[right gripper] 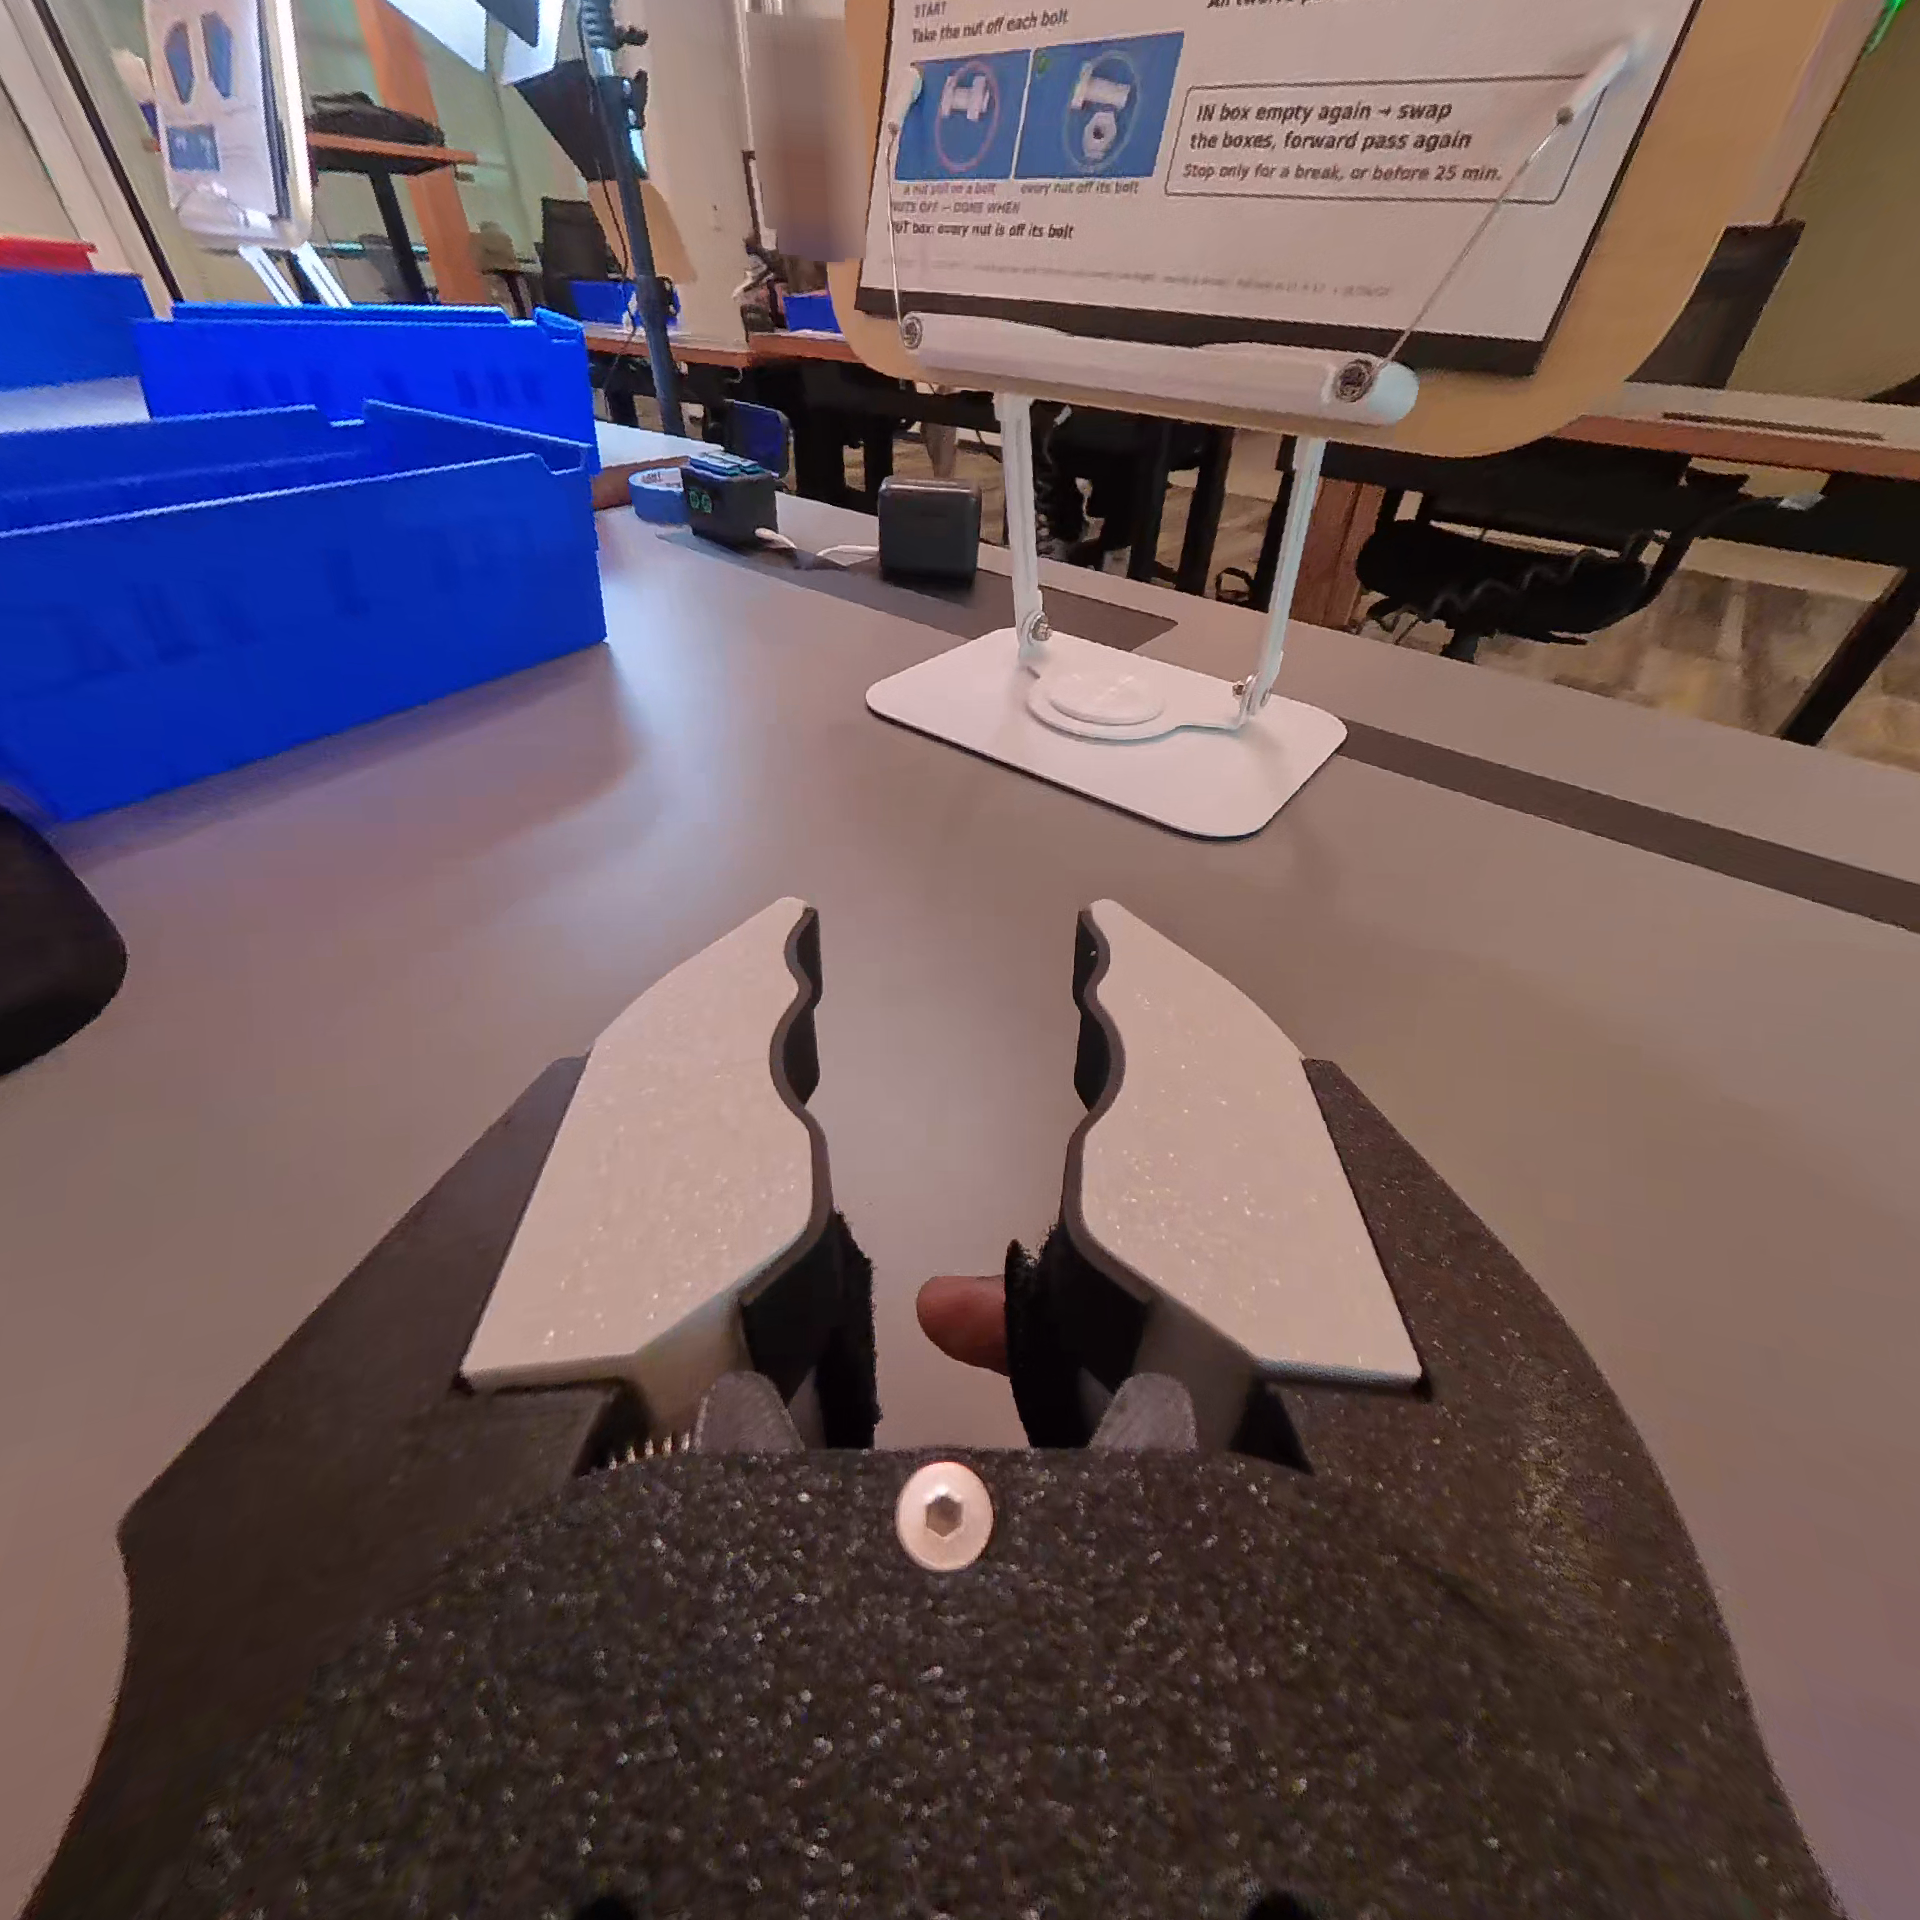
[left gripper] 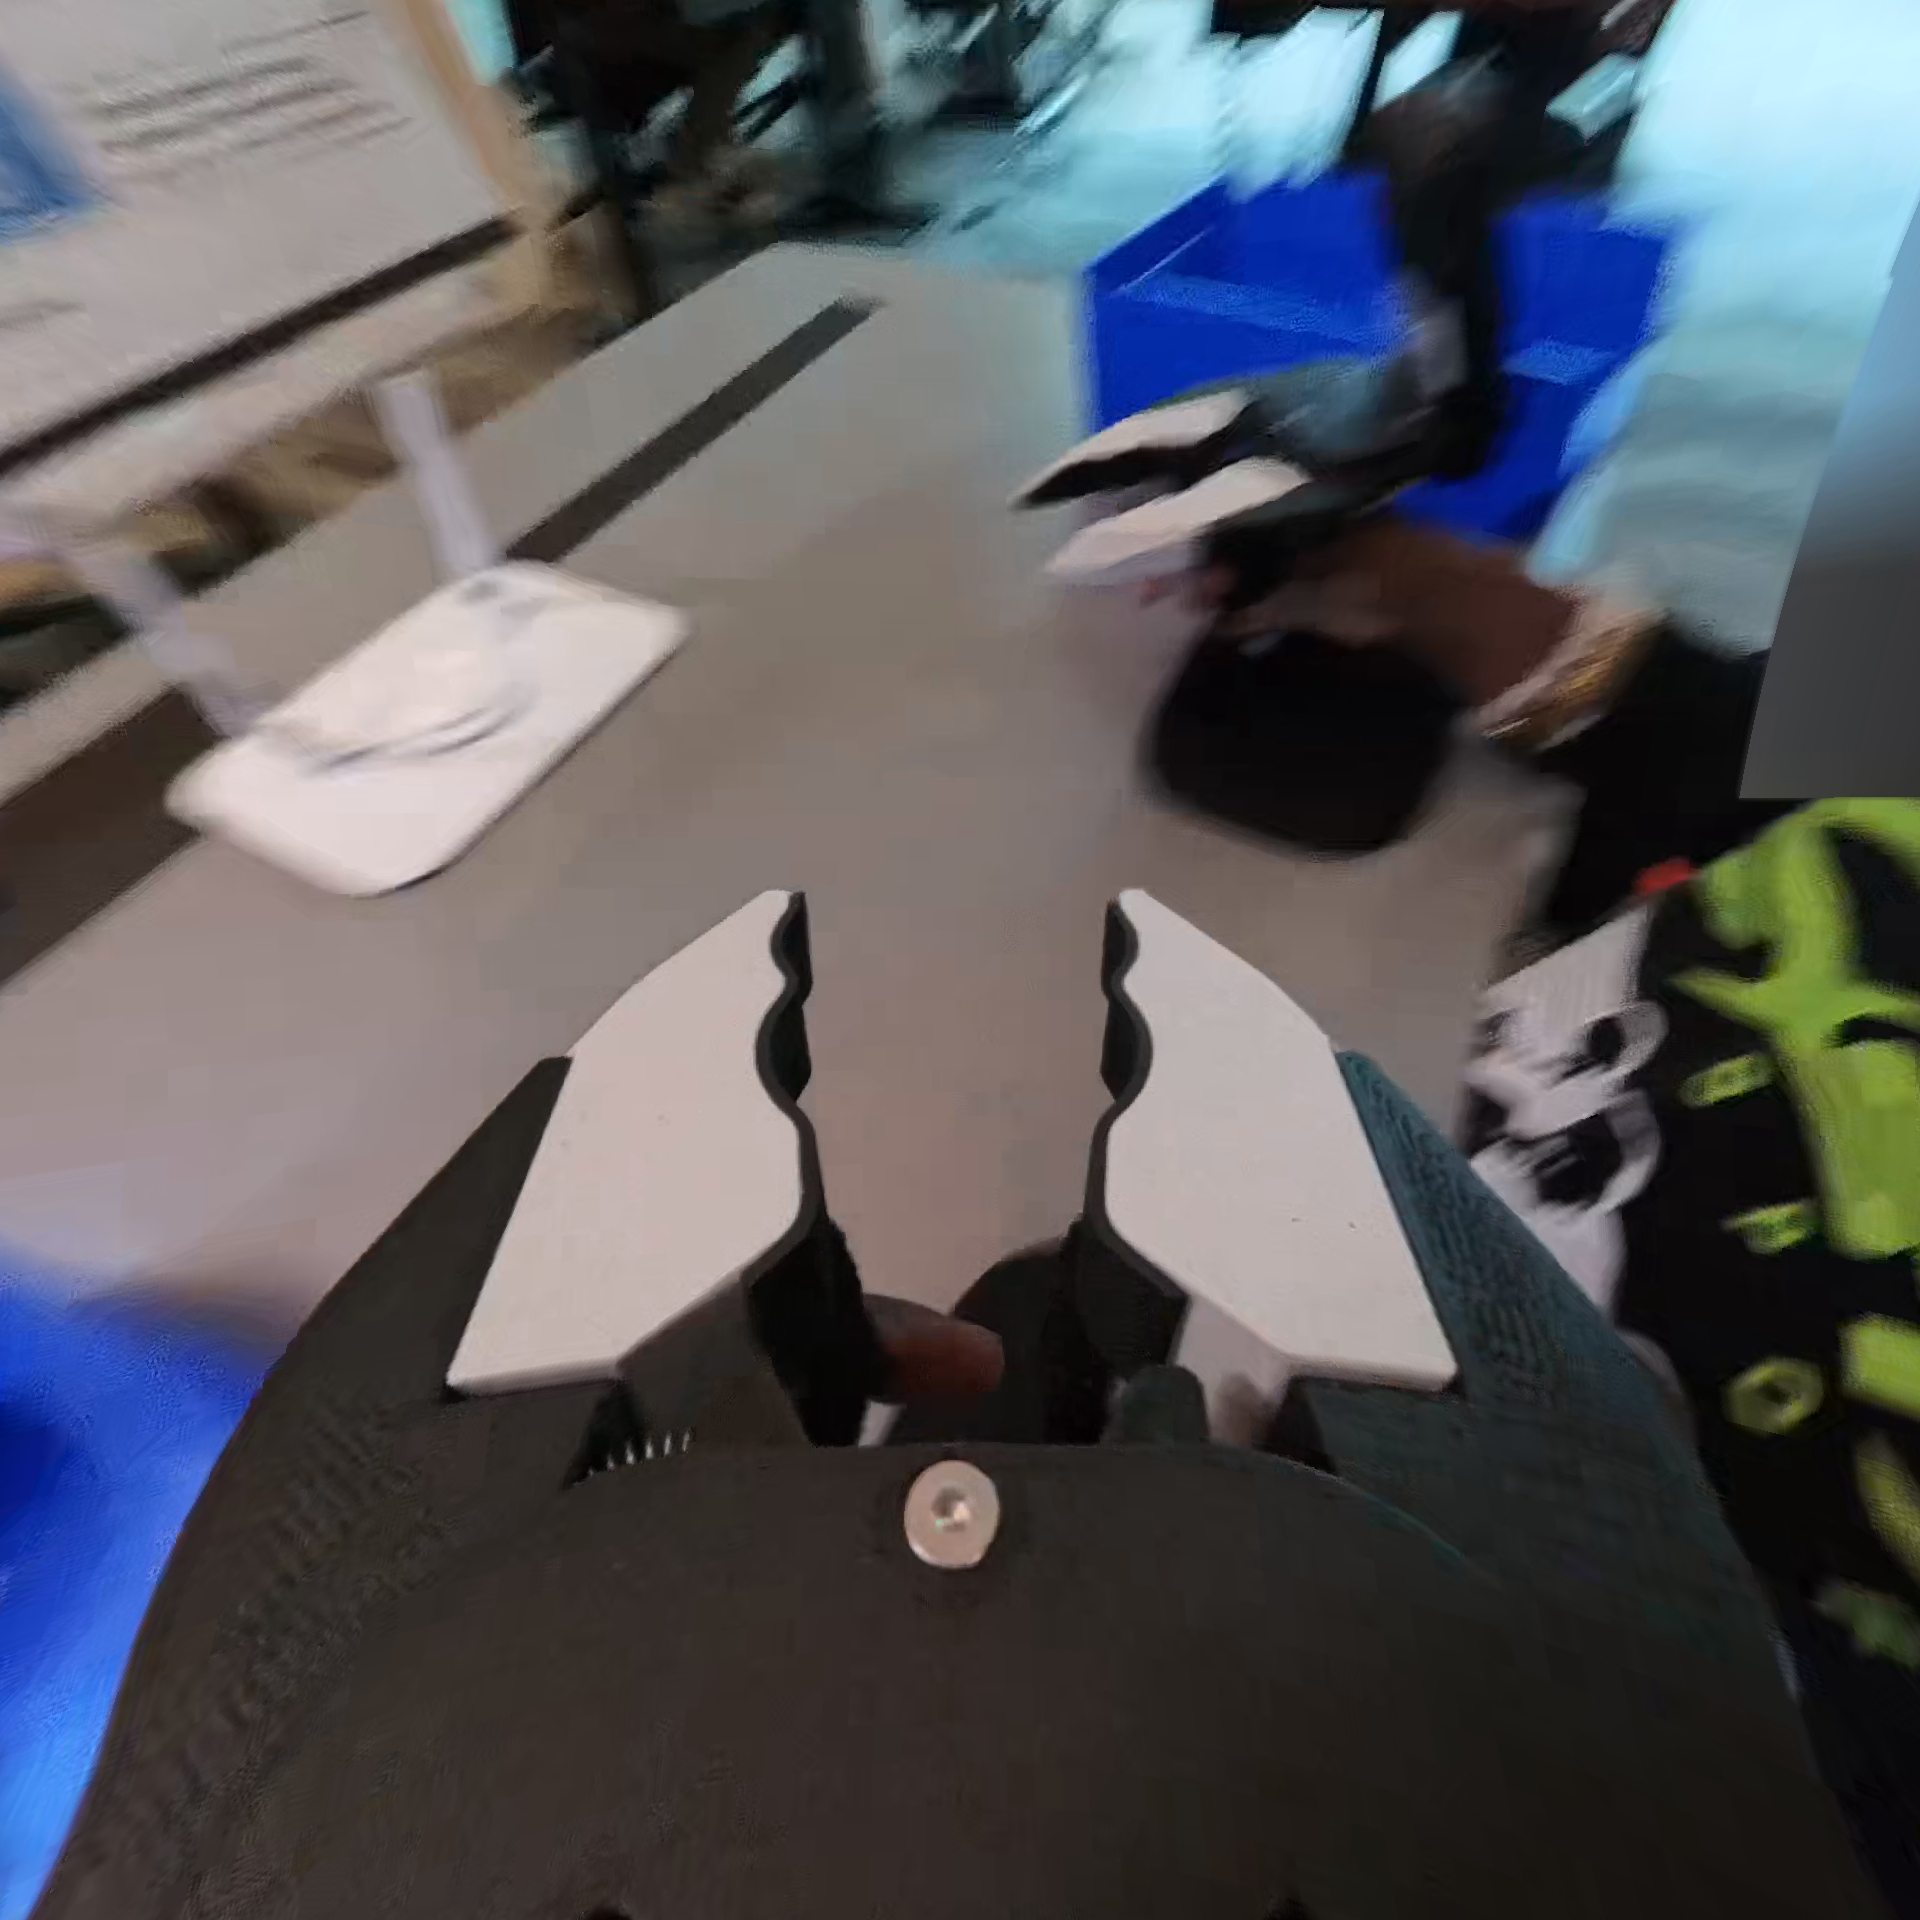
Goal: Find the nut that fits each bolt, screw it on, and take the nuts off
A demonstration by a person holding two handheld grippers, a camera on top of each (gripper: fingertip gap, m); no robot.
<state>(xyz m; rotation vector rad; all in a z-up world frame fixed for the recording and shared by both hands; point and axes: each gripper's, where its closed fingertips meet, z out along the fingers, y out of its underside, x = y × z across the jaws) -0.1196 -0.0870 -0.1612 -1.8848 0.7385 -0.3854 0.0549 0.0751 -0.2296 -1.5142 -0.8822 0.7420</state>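
Neither of your grippers holds anything yet. Your left gripper (left gripper: pixel 956 925) has its jaws standing well apart over bare grey table (left gripper: pixel 831 623), and the left wrist view is smeared with motion, so fine detail there cannot be made out. Your right gripper (right gripper: pixel 945 925) is also spread wide and empty, hovering low over the table and pointed at the white document stand (right gripper: pixel 1112 738) that sits toward the far edge.

No bolt or nut shows in either view. The likeliest place for them is the blue bins (right gripper: pixel 291 582) near the table's far left corner as the right wrist view has it, but their insides are hidden from this low angle, so you cannot tell what they hold. A black pad (left gripper: pixel 1299 738) lies on the table near the far gripper in the left wrist view.

By this evidence you are at the very start of a cycle: the step in hand is finding a part. Your next move calls for raising one gripper over a bin's rim to look inside, keeping the jaws wide, then picking a single bolt cleanly.
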